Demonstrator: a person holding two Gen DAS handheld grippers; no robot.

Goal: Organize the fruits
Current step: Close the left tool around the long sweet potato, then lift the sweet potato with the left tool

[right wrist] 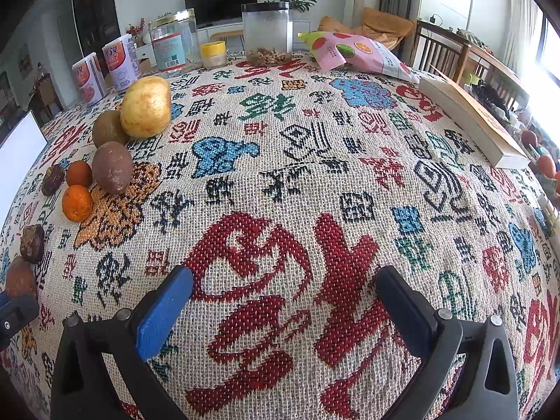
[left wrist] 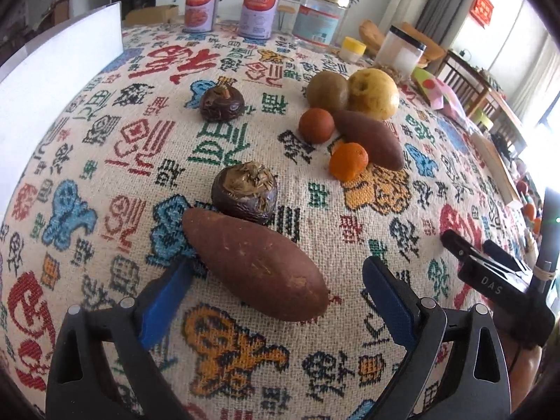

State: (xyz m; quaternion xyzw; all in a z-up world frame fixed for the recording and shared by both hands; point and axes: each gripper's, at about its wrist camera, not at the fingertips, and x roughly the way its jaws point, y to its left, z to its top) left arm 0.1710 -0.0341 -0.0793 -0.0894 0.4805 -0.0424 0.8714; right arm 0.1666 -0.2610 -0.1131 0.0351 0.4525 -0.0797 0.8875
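Two sweet potatoes are on the patterned tablecloth (left wrist: 245,133), and the near sweet potato (left wrist: 255,266) is what's lined up between the fingers of the left gripper (left wrist: 276,280), so it's taken as the landmark here. Those tongs are spread wide, wider than the potato, and nothing is gripped. A dark round water chestnut (left wrist: 245,192) is touching its far end, and a second one (left wrist: 222,103) sits further behind that. Well beyond and to the right of the landmark, a cluster is packed together: the far sweet potato (left wrist: 367,138), a small orange (left wrist: 348,161), a reddish round fruit (left wrist: 316,126), a brownish-green fruit (left wrist: 327,91) and a yellow pear (left wrist: 374,92).

The right gripper (right wrist: 283,301) is parked off to the landmark's right over bare cloth, its jaws also fully spread and empty.

Handling-wise, the near potato is probably firm and fairly heavy, with dry, slightly rough skin, so slipping shouldn't be a big worry. The tapered ends could squirt out though, so the thick middle is where it'd best be pinched, across the short axis. The chestnut touching it might get nudged if it's dragged rather than lifted.
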